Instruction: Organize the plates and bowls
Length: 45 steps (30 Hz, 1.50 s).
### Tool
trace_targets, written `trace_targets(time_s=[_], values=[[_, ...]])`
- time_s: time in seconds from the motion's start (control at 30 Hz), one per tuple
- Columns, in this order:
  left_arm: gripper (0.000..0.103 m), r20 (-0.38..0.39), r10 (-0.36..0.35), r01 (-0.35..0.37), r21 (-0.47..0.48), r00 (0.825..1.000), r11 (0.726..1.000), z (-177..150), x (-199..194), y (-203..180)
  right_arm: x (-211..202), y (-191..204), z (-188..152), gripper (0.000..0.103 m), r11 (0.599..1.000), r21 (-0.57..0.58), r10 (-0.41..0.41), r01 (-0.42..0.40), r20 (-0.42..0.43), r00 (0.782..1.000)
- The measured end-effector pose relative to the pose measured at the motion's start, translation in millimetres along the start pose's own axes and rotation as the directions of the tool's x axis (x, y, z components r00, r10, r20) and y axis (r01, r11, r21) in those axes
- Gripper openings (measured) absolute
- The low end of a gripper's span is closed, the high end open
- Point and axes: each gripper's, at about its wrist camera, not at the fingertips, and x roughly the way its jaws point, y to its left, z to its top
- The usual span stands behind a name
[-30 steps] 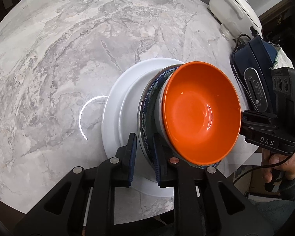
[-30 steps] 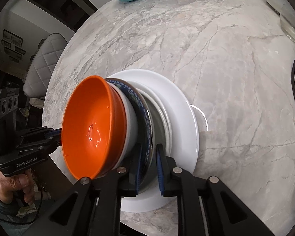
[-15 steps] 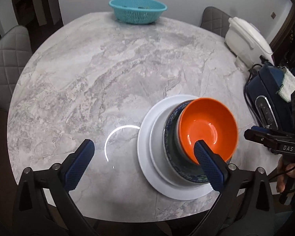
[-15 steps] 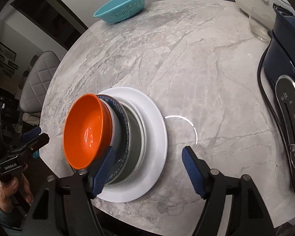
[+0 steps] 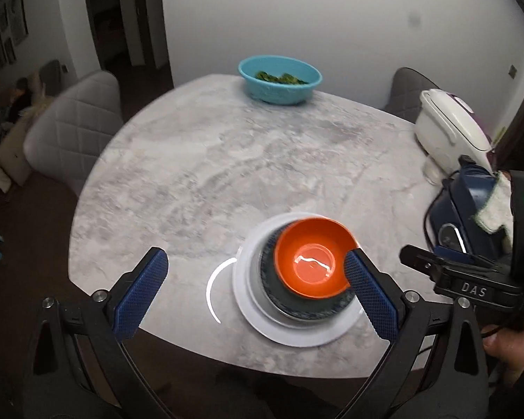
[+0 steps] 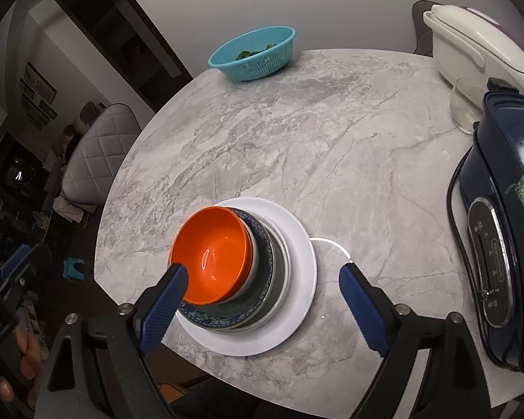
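We hold both grippers above the near edge of the round marble table [image 6: 332, 132], angled down at the stacked dishes. The stack sits near that edge: a wide white plate [image 6: 297, 279] lies flat on the marble, a blue-patterned plate [image 6: 223, 321] rests on it, and an orange bowl [image 6: 216, 255] sits upright on top (a pale bowl seems nested right under it, though only its rim shows). Our left gripper [image 5: 255, 293] has its jaws spread wide with nothing between the pads; one blue pad crosses in front of the orange bowl [image 5: 311, 255] without any visible contact. Our right gripper [image 6: 262, 303] is opening, its jaws standing apart to either side of the stack, gripping nothing. In the left wrist view the right gripper shows at the right edge, held in a hand [image 5: 506, 345]. At the far side of the table sits a turquoise basket [image 6: 255, 54] with some greens in it. On the right side stand a white appliance [image 6: 471, 42], a dark blue appliance [image 6: 496, 188] with a cord, and a clear glass [image 6: 466, 108] between them. A grey quilted chair [image 5: 73, 129] stands beside the table.
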Motion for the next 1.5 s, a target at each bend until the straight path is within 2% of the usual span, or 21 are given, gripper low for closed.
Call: trace_targets(time_s=[0.13,0.27,0.43,0.9,1.5], values=[[0.102,-0.073,0.003,0.000,0.031,0.997,1.000,2.7,7.0,-11.6,-13.5,6.8,0.3,0.090,0.998,0.042,-0.056,0.056,-0.013,0.998],[0.102,-0.097,-0.007,0.009,0.025,0.995,1.000,8.1,12.5,-11.1,-29.9,13.6,-0.8,0.090,0.991,0.051,-0.122,0.121,0.011,0.992],[0.102,-0.108,-0.008,0.016,0.073,0.994,0.997,17.1,18.3,-10.9,-44.9,25.6,-3.2,0.090,0.986,0.052,-0.161,0.159,0.045,0.986],[0.102,-0.154,0.007,0.006,0.084,0.988,0.996,12.1,20.3,-7.6,-48.0,40.2,-9.5,0.090,0.979,0.061,-0.198,0.195,0.047,0.979],[0.102,-0.164,0.000,0.015,0.092,0.986,0.996,11.3,22.1,-11.7,-48.9,39.5,-9.7,0.090,0.977,0.054,-0.210,0.207,0.048,0.977]])
